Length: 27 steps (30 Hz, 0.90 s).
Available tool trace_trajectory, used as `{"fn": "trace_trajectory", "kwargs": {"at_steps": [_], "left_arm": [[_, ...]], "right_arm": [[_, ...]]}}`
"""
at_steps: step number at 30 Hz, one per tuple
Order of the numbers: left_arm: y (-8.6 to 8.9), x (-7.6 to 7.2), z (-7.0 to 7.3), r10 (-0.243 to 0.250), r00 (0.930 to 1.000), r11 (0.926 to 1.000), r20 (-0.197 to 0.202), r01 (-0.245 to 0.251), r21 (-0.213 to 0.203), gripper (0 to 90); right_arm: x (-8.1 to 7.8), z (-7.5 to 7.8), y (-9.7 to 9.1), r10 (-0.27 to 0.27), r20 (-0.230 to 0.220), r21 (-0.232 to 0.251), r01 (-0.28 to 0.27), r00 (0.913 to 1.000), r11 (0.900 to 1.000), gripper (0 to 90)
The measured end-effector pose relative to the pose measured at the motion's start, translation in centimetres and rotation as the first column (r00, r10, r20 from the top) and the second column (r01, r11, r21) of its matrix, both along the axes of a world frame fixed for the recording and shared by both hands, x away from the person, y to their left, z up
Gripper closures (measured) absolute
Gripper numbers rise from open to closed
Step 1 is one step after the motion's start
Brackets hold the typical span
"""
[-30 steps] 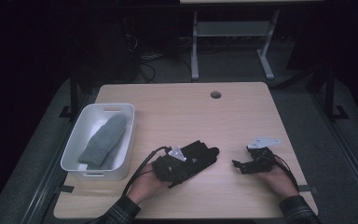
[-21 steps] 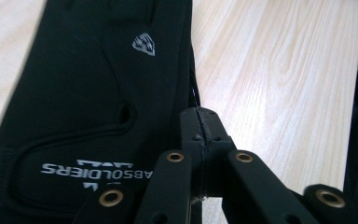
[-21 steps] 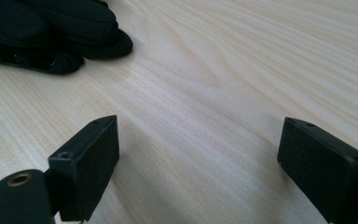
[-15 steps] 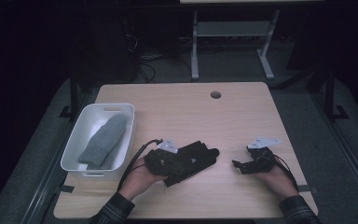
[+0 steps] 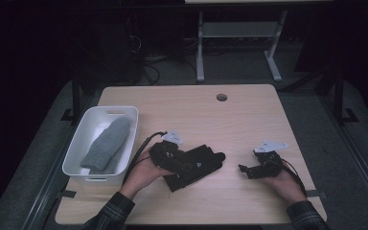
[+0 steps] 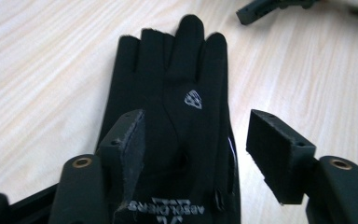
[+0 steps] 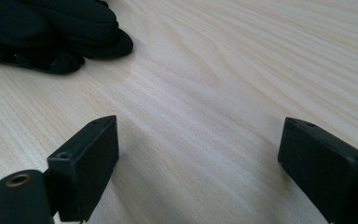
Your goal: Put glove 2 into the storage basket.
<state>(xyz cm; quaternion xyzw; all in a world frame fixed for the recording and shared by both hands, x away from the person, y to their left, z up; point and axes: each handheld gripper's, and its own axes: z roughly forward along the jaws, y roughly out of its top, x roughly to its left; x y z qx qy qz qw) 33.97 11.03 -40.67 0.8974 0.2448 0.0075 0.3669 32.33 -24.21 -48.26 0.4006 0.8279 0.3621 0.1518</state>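
One glove of the grey sort already lies in the white bin (image 5: pixel 127 115) at the left of the high view, a grey mitten (image 5: pixel 106 144) stretched along its length. The black glove (image 5: pixel 199 165) is not there yet: it lies flat on the wooden table (image 5: pixel 249 115) at lower centre, fingers pointing toward the right of the frame, well apart from the bin. So I judge the sorting about half done, with the black glove left to lift and carry over.

The left gripper (image 6: pixel 193 154) stands spread across the glove's cuff end, its pads clear of the fabric on both sides. The right gripper (image 7: pixel 198 154) is spread wide too, over bare wood, nothing between its jaws.

Against the earlier frame, the left gripper's jaws have just been opening, with the glove lying loose beneath them, and the left hand has drawn back a little toward the lower left. Glove, bin and right hand look unmoved.
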Motion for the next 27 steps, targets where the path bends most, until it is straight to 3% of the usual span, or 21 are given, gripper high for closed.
{"fn": "trace_trajectory", "kwargs": {"at_steps": [6, 8, 16, 26, 27], "left_arm": [[-0.7, 1.6, 0.0, 0.0, 0.9997, 0.9999, 0.023, -0.001, 0.012, 26.6], [-1.0, 2.0, -0.2, 0.014, 0.9998, 0.9999, 0.017, -0.014, 0.004, 25.4], [-1.5, 3.9, -1.5, 0.023, 0.9997, 0.9991, 0.01, -0.023, 0.035, 22.8], [-2.3, 4.3, -3.1, 0.011, 0.9998, 0.998, -0.017, -0.01, 0.063, 20.4], [-2.5, 4.2, -3.4, -0.002, 0.9997, 0.9962, -0.024, 0.004, 0.087, 19.8]], "right_arm": [[0.0, 0.0, 0.0, -0.001, -0.001, 0.0, 0.001, 1.0, 1.0, 12.0], [0.0, 0.0, 0.0, 0.0, -0.001, 0.0, 0.0, 1.0, 1.0, 11.8], [0.0, 0.0, 0.1, 0.001, -0.006, 0.0, -0.001, 1.0, 1.0, 11.5], [0.1, 0.0, 0.1, 0.004, -0.002, -0.002, -0.004, 1.0, 1.0, 11.3], [0.1, 0.0, 0.1, 0.005, -0.001, -0.002, -0.005, 1.0, 1.0, 11.3]]}}
